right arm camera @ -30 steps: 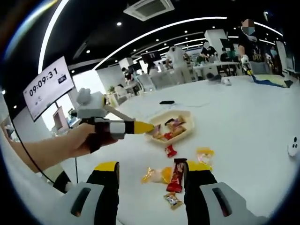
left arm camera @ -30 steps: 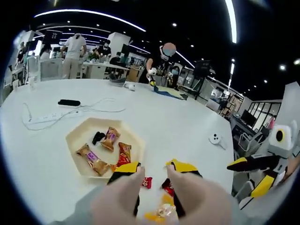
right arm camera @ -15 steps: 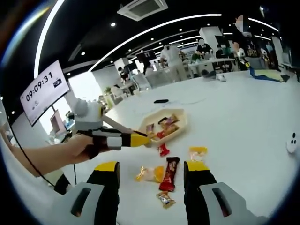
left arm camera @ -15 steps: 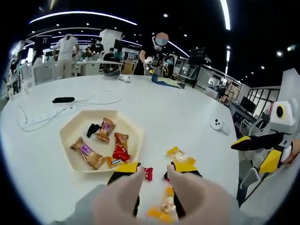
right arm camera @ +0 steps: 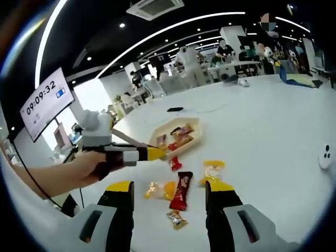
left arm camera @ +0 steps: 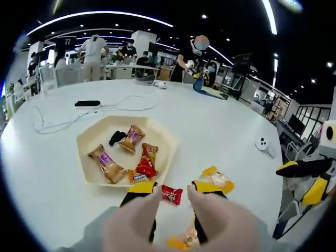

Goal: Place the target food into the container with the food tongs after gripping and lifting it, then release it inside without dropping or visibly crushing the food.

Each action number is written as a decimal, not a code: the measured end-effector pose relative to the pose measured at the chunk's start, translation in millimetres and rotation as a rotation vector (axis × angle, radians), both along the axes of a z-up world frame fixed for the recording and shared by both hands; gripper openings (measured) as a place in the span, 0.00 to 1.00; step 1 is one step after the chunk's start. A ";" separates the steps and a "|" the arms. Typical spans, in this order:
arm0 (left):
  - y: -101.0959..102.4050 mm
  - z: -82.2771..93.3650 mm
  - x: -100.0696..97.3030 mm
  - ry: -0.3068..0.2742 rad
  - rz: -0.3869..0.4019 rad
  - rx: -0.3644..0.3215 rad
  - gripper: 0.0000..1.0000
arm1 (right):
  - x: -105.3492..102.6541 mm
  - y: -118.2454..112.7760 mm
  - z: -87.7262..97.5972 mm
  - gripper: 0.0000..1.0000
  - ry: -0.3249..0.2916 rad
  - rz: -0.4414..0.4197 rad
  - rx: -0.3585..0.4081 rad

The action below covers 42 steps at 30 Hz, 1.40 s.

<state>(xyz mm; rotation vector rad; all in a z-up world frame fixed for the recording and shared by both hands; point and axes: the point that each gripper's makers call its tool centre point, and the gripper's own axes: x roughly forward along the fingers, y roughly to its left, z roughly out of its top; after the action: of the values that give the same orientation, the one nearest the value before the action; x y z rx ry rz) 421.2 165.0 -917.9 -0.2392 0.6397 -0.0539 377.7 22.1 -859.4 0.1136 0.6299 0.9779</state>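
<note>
A cream hexagonal tray (left arm camera: 94, 139) holds several wrapped snacks. A small red candy (left arm camera: 171, 194) lies on the white table just past the tray's near edge, between the yellow tips of my left gripper (left arm camera: 175, 189), which is open. In the right gripper view the left gripper (right arm camera: 153, 153), held by a hand, points at the tray (right arm camera: 198, 128) with the red candy (right arm camera: 174, 163) just beneath its tip. My right gripper (right arm camera: 169, 187) is open and holds nothing. A dark red bar (right arm camera: 181, 190) and an orange candy (right arm camera: 160, 190) lie between its jaws on the table.
A yellow candy (left arm camera: 218, 177) lies right of the left jaws, and another small wrapped candy (right arm camera: 176, 219) lies near the right jaws. A white controller (left arm camera: 264, 146), a power strip and cable (left arm camera: 86, 103) rest on the table. People stand at desks far behind.
The left gripper has shifted so the red candy now lies between its tips instead of just beside them. The right gripper's view has drifted slightly; both stay open.
</note>
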 end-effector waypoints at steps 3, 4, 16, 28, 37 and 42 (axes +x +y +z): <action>4.6 -2.1 -6.2 0.044 0.078 0.010 0.25 | 0.1 0.2 -1.6 0.55 -0.013 0.022 -0.018; 5.6 -1.8 -8.4 0.049 0.116 -0.006 0.25 | 0.1 0.3 -2.9 0.55 -0.028 0.033 -0.035; 15.6 -14.5 -8.9 0.103 0.346 0.066 0.24 | -0.9 -7.1 -14.3 0.55 -0.006 0.060 -0.072; -3.9 -16.8 18.6 0.093 0.416 -0.045 0.25 | 3.1 -21.9 -20.6 0.55 0.002 0.079 -0.111; -3.0 -29.5 25.5 0.090 0.465 0.016 0.25 | 6.1 -32.5 -33.3 0.54 0.019 0.147 -0.166; -0.7 -30.8 24.6 0.092 0.461 0.100 0.25 | 8.3 -23.9 -41.4 0.53 0.026 0.209 -0.179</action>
<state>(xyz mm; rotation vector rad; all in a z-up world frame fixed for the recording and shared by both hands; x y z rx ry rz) 445.8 164.3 -948.7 -0.2888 0.6632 0.4331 386.0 -1.8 -900.8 -0.1006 0.7608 1.1169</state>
